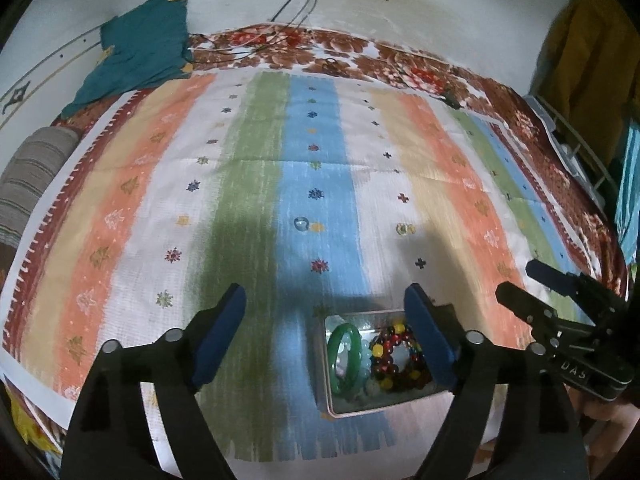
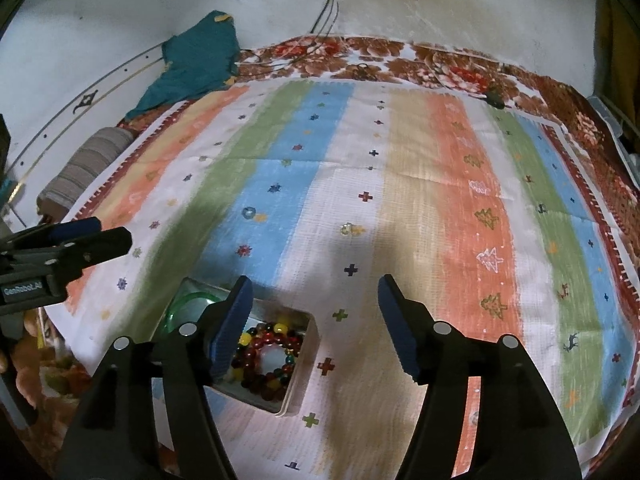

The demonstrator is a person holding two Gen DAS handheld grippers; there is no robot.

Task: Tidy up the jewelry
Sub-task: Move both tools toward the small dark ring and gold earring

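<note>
The left gripper [image 1: 324, 312] has its jaws spread wide and grips nothing; the tin box [image 1: 326, 384] lies low between them, nearer the right finger, which covers its right edge. The right gripper [image 2: 316, 300] is likewise spread and empty, with the box [image 2: 304, 360] under its left finger. Inside sit a green bangle [image 1: 340, 354] and a dark red beaded bracelet [image 2: 266, 364]. Farther out on the striped cloth [image 1: 260, 184] lie a clear ring [image 1: 301, 223] and a yellowish ring [image 1: 405, 229], well apart
</note>
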